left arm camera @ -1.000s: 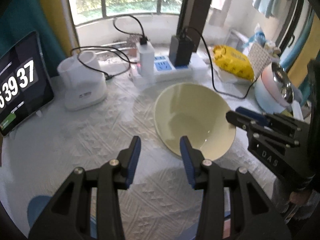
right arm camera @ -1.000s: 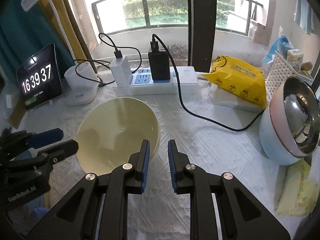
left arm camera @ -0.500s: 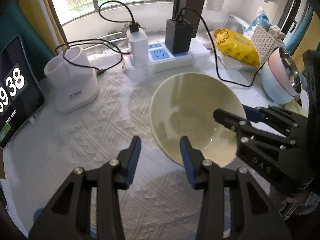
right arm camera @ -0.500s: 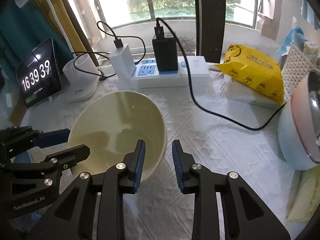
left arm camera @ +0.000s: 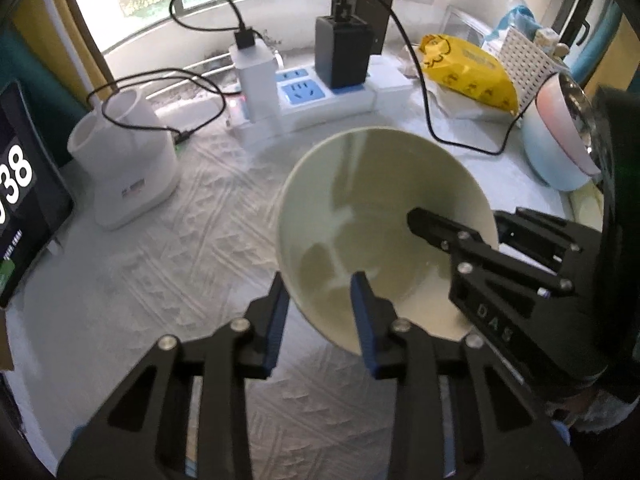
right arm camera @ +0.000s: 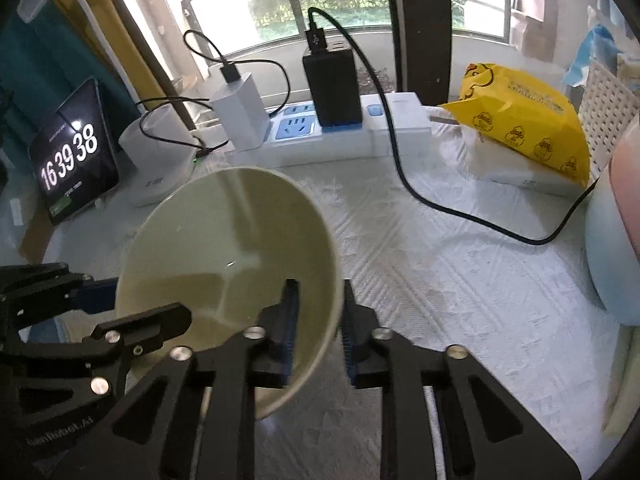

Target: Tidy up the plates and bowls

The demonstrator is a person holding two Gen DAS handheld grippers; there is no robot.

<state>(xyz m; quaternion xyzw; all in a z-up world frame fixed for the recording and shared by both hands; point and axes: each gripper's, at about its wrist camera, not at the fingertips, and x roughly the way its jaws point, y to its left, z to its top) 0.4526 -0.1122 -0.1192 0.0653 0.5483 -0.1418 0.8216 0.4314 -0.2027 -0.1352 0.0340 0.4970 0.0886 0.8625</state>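
1. While the pale green bowl point(left arm camera: 384, 236) sits on the white tablecloth point(left arm camera: 168, 248), the left gripper point(left arm camera: 320, 312) straddles its near-left rim, jaws closing.
2. The right gripper point(right arm camera: 320, 320) straddles the opposite rim, jaws closing too.

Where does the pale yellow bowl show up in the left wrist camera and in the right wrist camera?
Left wrist view: the pale yellow bowl sits right of centre, its near rim between the closing left gripper fingers.
Right wrist view: the bowl sits left of centre, its right rim between the closing right gripper fingers.
Shared landmark: the black charger on the power strip, behind the bowl.
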